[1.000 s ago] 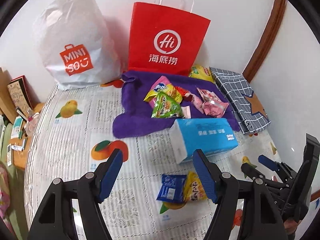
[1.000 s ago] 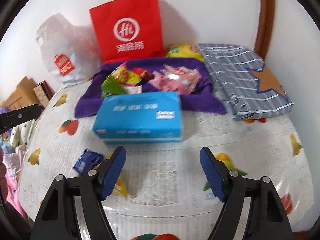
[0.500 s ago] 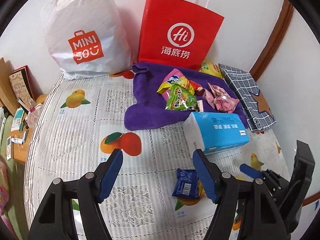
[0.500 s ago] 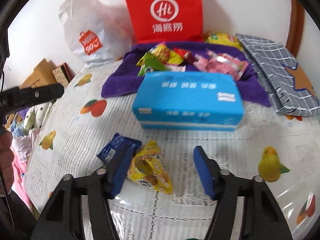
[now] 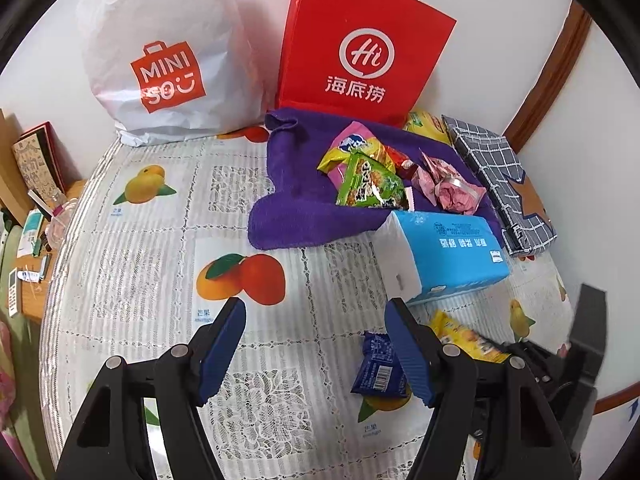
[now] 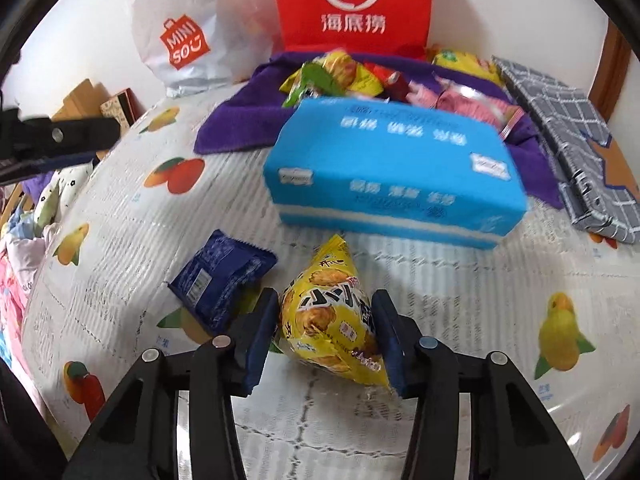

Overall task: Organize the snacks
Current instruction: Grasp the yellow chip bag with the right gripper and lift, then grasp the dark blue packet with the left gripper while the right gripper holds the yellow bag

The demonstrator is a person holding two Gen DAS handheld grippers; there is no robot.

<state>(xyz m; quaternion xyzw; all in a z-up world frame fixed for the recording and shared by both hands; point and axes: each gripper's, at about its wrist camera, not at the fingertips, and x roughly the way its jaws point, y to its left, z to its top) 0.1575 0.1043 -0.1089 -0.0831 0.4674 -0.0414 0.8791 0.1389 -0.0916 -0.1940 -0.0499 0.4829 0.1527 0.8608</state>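
Right tongs (image 6: 326, 326) closing, pads against yellow snack packet (image 6: 330, 316); blue packet (image 6: 222, 280) just beside, mid-worktop (image 6: 460, 280).

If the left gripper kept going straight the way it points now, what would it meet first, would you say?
Probably the bare tablecloth near the printed mango: nothing lies between the open left gripper's fingers. The blue packet sits just outside its right finger, though depth is unclear.
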